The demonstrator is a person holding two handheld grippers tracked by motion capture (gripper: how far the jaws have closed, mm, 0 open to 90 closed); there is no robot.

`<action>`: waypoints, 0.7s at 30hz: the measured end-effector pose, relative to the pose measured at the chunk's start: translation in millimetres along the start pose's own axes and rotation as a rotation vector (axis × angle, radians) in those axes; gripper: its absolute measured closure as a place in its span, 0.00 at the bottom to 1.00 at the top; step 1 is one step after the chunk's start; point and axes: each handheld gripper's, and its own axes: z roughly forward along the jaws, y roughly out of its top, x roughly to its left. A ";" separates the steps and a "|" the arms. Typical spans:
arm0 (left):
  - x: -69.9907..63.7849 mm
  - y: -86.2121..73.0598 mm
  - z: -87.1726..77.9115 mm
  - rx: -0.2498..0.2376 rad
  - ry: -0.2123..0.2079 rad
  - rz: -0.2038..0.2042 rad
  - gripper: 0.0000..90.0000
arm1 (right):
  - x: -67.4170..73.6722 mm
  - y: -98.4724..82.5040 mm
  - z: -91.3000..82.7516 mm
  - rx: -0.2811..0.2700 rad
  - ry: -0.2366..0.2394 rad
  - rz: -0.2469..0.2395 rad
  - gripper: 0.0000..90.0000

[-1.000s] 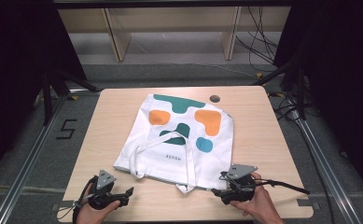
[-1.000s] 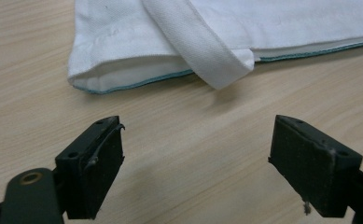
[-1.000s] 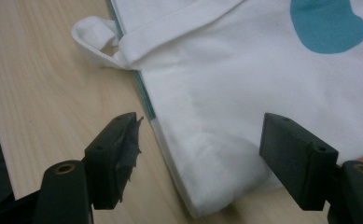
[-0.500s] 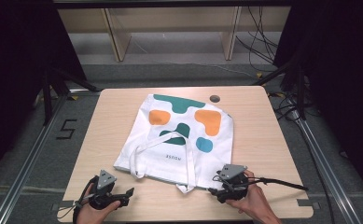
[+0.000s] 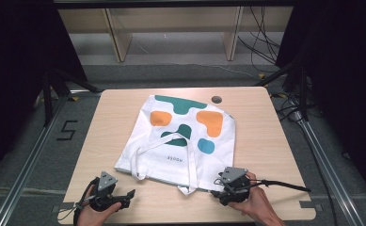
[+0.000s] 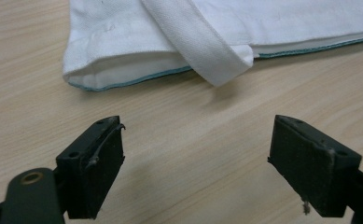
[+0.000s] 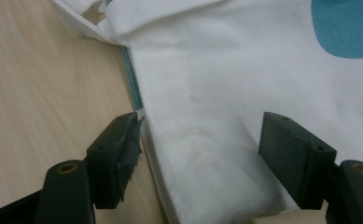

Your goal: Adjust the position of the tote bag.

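The pale wooden desk carries 1 big item: a white cloth tote bag lying flat across the middle, printed with teal, orange and blue blobs, its open mouth turned toward the person. It looks light and thoroughly limp, thin woven fabric that will sag, fold and drag on the wood rather than lift as a sheet, so 1 pinch point probably won't carry it tidily. No fragility here, and the weave should give the pads plenty of friction.

2 long white handles loop over the front of the bag, 1 spilling past the hem onto the desk. They're soft straps, easy to snag by accident.

Best holds, by my reckoning: the 2 near corners of the hemmed mouth, where the doubled, teal-stitched edge is thickest.

The right gripper has its jaws wide apart, straddling the bag's near right corner with cloth between them, nothing clamped. The left gripper is also spread wide over bare wood, just short of the left corner, holding nothing.
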 end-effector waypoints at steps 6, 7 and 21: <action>1.5 0.6 -1.8 0.023 -0.023 0.031 0.19 | 0.1 0.5 0.9 0.003 -0.012 -0.006 0.34; 1.5 0.6 -1.8 0.023 -0.023 0.031 0.19 | -0.5 1.6 0.6 -0.016 -0.019 -0.026 0.39; 0.3 0.5 -1.7 0.010 -0.031 0.024 0.19 | 3.7 1.1 -2.6 -0.010 -0.010 -0.053 0.60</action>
